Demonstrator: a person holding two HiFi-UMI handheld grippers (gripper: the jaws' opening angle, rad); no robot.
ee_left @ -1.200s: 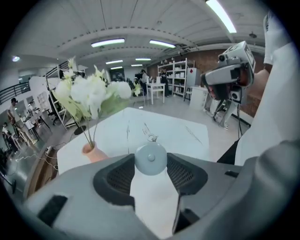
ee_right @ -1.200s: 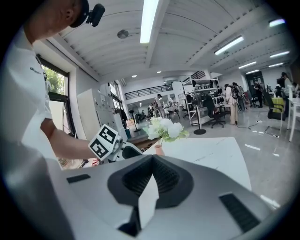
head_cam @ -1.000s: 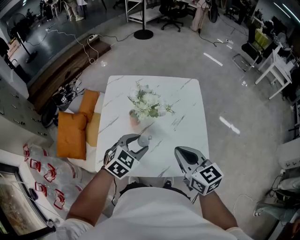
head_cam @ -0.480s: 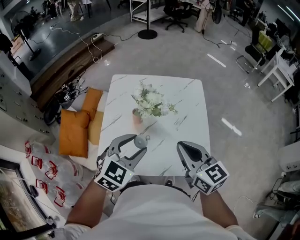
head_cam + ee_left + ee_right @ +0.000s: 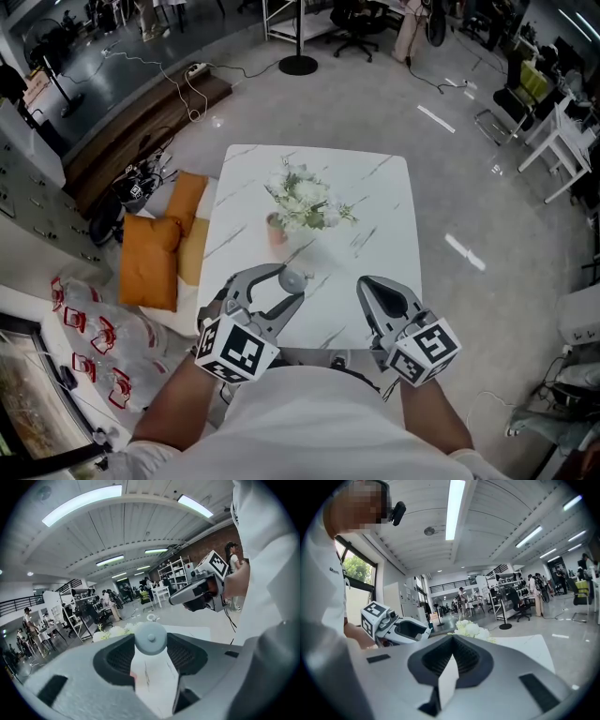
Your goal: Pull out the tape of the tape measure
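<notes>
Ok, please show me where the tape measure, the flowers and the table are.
tape measure (image 5: 293, 278), head view, its round grey face.
flowers (image 5: 302, 202), head view, the white blooms.
table (image 5: 375, 192), head view, bare marble top.

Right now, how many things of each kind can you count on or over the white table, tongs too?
Grey tongs: 2, the left tongs and the right tongs
Round grey tape measure, gripped in the left tongs: 1
Pink pot of white flowers: 1
Total: 4

White marbled table (image 5: 375, 187); potted flowers (image 5: 302, 202) upright near its middle.
</notes>
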